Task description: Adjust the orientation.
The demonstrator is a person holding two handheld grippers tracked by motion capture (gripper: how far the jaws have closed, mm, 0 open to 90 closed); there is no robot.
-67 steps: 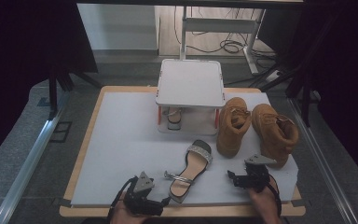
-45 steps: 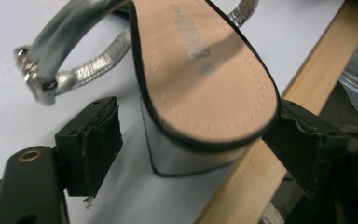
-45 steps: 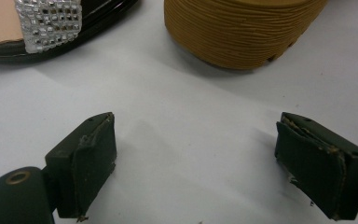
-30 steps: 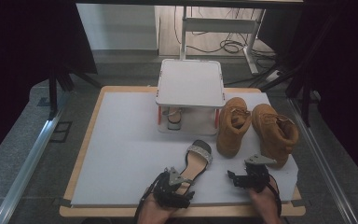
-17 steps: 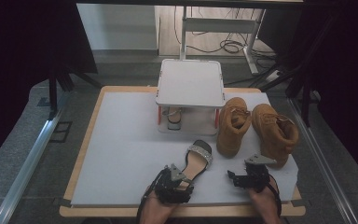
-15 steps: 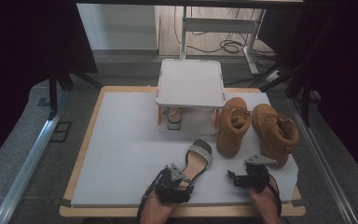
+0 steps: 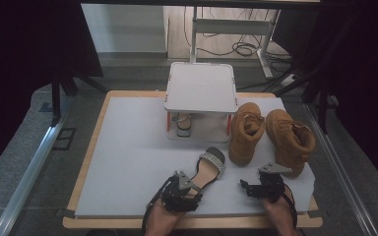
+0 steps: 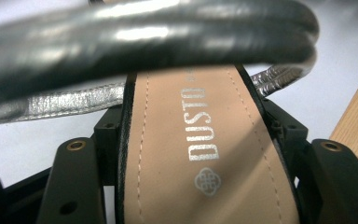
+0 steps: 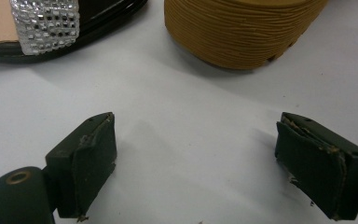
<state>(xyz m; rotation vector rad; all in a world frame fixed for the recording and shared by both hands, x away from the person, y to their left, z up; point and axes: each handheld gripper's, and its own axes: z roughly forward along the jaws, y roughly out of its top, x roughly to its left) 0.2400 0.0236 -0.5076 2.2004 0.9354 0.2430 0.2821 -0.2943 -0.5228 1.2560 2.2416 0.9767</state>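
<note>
Near the desk's front edge, the left claw has slid over from the left and now clamps the sandal at its heel end, ready to lift. Right claw stays parked, jaws wide apart, beside the boots.

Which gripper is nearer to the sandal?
Left. The left gripper has its jaws around the heel end of the sandal; the right gripper sits open on the mat to its right, apart from it.
</note>
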